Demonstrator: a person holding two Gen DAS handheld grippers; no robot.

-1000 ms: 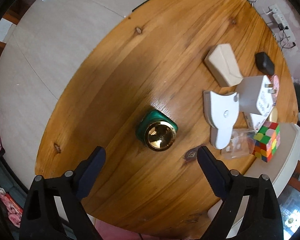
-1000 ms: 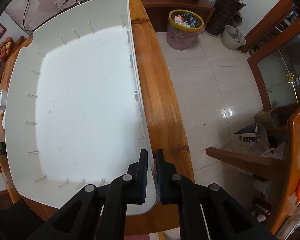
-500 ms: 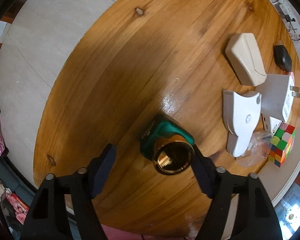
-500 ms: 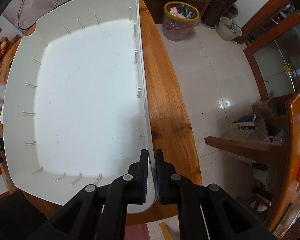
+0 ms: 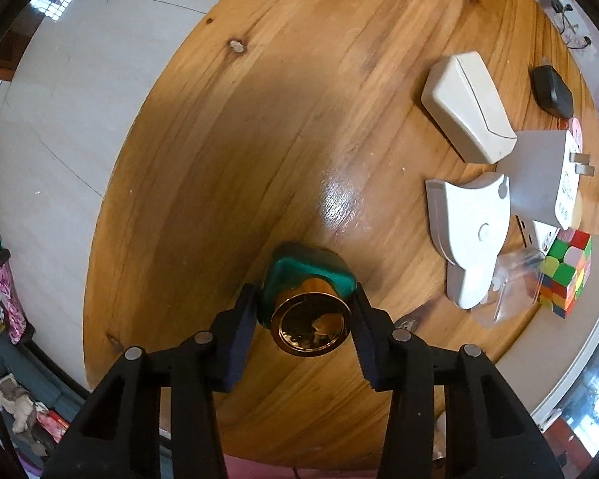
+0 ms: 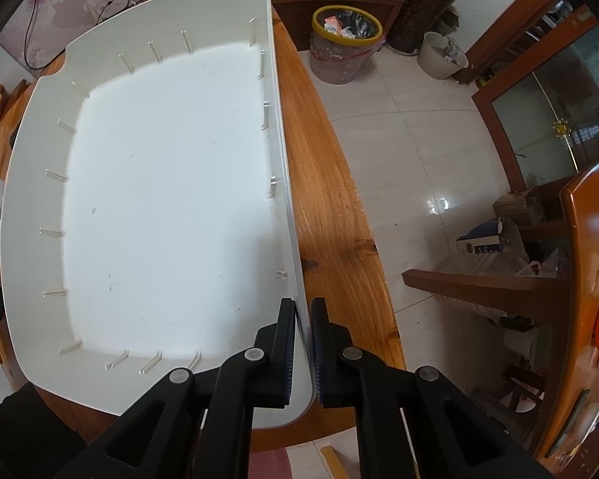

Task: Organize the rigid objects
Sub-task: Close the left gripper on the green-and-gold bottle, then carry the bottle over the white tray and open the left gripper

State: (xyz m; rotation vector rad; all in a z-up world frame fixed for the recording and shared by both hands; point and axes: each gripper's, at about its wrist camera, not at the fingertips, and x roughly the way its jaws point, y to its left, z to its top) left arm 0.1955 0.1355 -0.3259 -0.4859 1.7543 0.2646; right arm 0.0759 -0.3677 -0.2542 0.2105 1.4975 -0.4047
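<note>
Closing in from wide apart, the left gripper (image 5: 304, 319) had come down over the green bottle with the gold cap (image 5: 309, 299), its jaws having just narrowed until the pads sat against the bottle's sides, so I judged the grasp made and a lift toward the bin next. The bottle stood on the round wooden table (image 5: 259, 119), with the white cases (image 5: 469, 107) and the colour cube (image 5: 567, 271) off at about three o'clock from it. The right gripper (image 6: 304, 343) was clamped tight on the near right rim of the empty white bin (image 6: 159, 207), steadying it.
</note>
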